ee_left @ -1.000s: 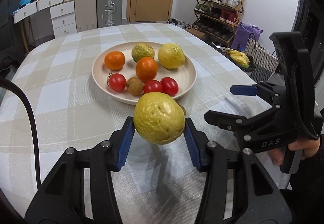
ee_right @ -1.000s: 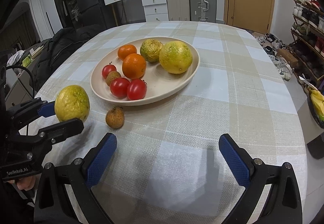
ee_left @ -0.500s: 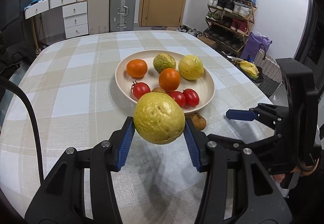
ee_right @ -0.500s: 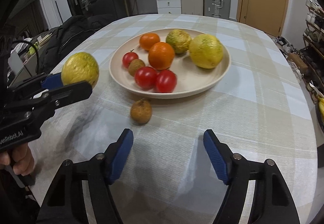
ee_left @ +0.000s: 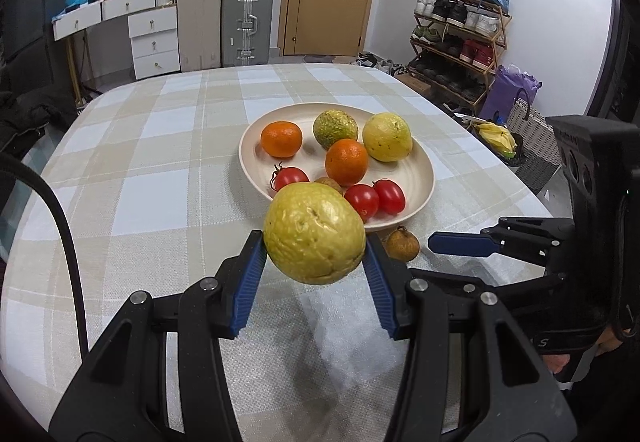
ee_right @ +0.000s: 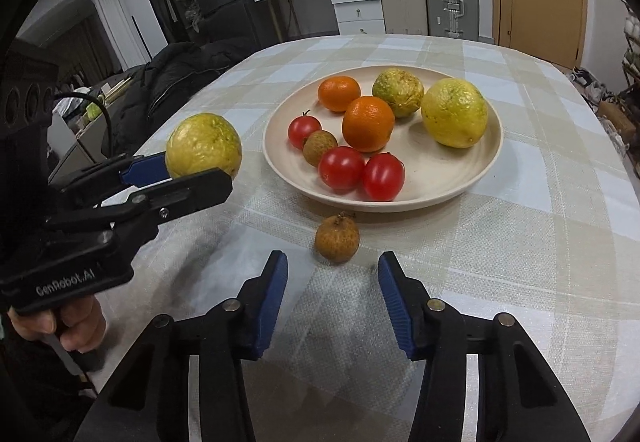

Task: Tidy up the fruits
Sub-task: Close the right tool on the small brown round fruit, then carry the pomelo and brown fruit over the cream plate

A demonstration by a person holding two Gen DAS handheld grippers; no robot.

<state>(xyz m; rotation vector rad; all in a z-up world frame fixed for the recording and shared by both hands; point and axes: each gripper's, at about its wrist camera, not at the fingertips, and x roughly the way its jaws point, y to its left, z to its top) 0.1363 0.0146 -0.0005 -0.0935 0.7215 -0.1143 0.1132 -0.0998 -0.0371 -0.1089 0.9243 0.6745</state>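
On the round cream plate [ee_right: 486,178] already lie 8 fruits; 2 remain out. Left gripper [ee_left: 315,267] hovers above the checked tablecloth [ee_left: 152,202], clamped on a wrinkled yellow round fruit [ee_left: 315,233] near the plate's front rim. Right gripper [ee_right: 332,298], jaws parted and empty, points at the small brown longan [ee_right: 337,238] on the cloth just before the plate.

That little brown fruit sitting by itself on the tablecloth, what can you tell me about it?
The small brown fruit is round with a rough, dull, tan-brown skin and a short dry stem stub on top, much like the one already in the plate. It rests on the checked tablecloth just outside the plate's near rim, apart from it. Nothing grips it: the open right gripper sits just short of it, fingers to either side.
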